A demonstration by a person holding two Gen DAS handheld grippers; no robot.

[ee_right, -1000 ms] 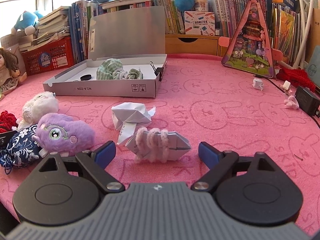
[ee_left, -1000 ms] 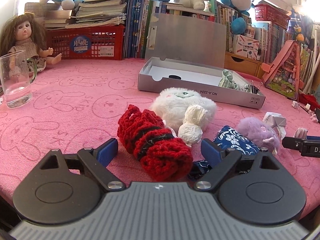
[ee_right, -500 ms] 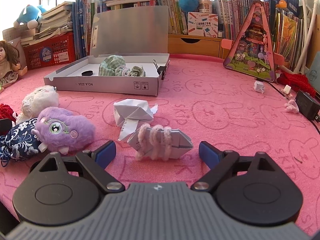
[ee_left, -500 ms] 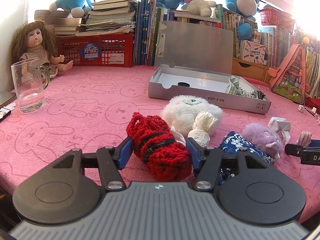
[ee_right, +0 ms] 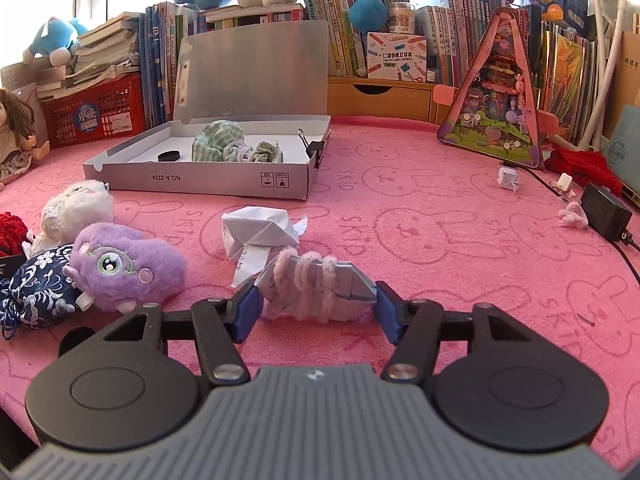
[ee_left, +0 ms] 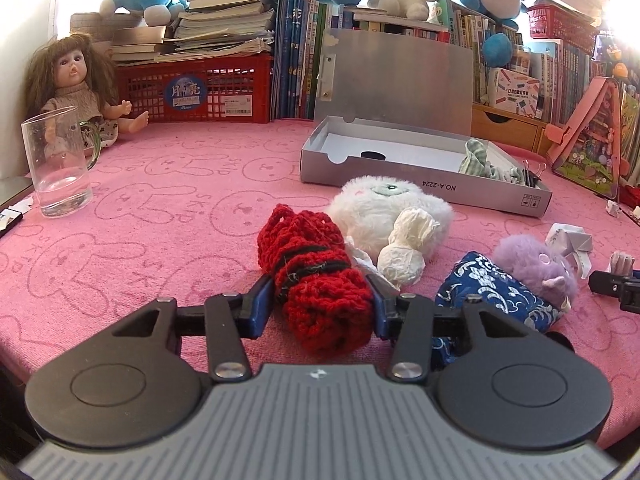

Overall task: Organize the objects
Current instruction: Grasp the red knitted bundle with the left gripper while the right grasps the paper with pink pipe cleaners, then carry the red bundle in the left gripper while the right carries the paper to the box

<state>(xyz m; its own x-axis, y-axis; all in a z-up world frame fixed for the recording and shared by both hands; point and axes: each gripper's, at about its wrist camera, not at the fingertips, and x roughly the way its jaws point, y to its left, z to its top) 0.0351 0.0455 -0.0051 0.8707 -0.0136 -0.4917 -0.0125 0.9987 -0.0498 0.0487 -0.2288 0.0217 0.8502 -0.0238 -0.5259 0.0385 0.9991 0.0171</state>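
A red knitted bundle (ee_left: 316, 284) tied with black thread lies on the pink cloth, and my left gripper (ee_left: 322, 306) is closing on it, with both blue pads against its sides. In the right wrist view, a folded paper piece wrapped in pink pipe cleaner (ee_right: 316, 292) sits between the jaws of my right gripper (ee_right: 316, 312). Those jaws are closing too, and the pads touch the paper's two ends. The open grey box (ee_left: 424, 188) (ee_right: 200, 184) stands further back, holding checked cloth, a black disc and a binder clip.
Near the bundle lie a white plush (ee_left: 384, 208), a crumpled paper ball (ee_left: 404, 256), a blue floral pouch (ee_left: 488, 288) and a purple plush (ee_right: 124, 264). Another folded paper (ee_right: 260, 228) sits ahead of the right gripper. A glass mug (ee_left: 56, 164) stands left, a black adapter (ee_right: 604, 212) right.
Both grippers went from wide open to closed in on their objects, the left around the red bundle first, the right around the wrapped paper in the last half second. Neither hand has shifted.
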